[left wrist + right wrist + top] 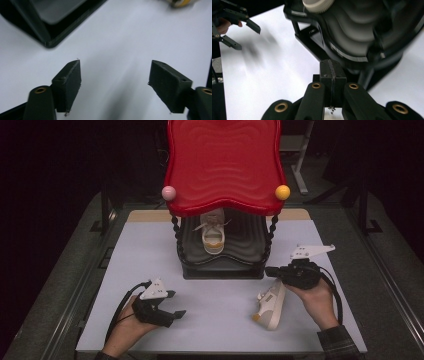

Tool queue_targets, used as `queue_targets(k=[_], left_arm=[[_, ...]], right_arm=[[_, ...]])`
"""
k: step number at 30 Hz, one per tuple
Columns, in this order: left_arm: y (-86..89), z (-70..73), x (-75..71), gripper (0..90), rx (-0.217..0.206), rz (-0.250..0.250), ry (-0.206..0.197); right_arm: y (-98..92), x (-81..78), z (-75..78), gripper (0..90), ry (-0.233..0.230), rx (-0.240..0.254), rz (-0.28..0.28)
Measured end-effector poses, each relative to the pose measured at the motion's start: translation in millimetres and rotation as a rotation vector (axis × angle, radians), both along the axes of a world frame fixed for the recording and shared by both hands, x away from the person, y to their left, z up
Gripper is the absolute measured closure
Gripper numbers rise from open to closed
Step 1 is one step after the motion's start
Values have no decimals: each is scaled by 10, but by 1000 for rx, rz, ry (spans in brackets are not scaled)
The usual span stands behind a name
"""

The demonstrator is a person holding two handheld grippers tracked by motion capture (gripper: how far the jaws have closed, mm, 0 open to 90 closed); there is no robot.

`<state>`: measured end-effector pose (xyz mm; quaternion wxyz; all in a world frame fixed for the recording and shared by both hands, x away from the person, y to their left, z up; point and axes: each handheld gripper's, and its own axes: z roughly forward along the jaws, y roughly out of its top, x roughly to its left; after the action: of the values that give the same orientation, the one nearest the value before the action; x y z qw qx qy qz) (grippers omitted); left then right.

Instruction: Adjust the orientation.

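A white shoe with a tan heel (pixel 213 237) stands on the black lower shelf (pixel 245 245) of a rack with a red wavy top (pixel 225 165). A second white shoe (pixel 271 304) lies on its side on the white table surface (pixel 145 250). Just above it my right gripper (pixel 268 270) is shut and empty, with its tip by the rack's front right corner. In the right gripper view the jaws (pixel 331 67) meet in front of the black shelf (pixel 352 32). My left gripper (pixel 178 303) stands open over bare table at the front left, with nothing between its jaws (pixel 115 66).
A pink ball (pixel 169 193) and a yellow ball (pixel 282 192) sit on the red top's front corners. The rack's black base corner (pixel 50 30) lies ahead of the left gripper. Dark floor and metal stands surround the table.
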<state>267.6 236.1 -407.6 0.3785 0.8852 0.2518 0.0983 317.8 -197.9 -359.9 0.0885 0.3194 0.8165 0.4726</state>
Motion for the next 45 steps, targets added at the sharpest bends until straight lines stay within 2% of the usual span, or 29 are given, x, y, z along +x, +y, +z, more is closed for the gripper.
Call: queue_targets(k=[3, 6, 13, 14, 18, 33, 45], left_arm=[[66, -112, -13, 184, 1, 21, -7], [63, -191, -32, 151, 41, 23, -22], [10, -396, -5, 132, 87, -7, 7], [34, -415, -3, 131, 55, -11, 3], [71, -452, -15, 130, 15, -17, -13], [73, -458, -16, 130, 8, -14, -13], [73, -457, -14, 130, 7, -13, -10]], right_arm=[[-120, -71, -48, 894, 11, -14, -12], [-230, -124, -92, 893, 18, -17, -27], [-356, -209, -166, 894, 38, -31, -44], [-365, -216, -179, 893, 44, -34, -44], [-388, -230, -252, 894, 68, -62, -50], [-653, -378, -342, 896, 94, -45, -101], [-890, -511, -496, 897, 136, -101, -153]])
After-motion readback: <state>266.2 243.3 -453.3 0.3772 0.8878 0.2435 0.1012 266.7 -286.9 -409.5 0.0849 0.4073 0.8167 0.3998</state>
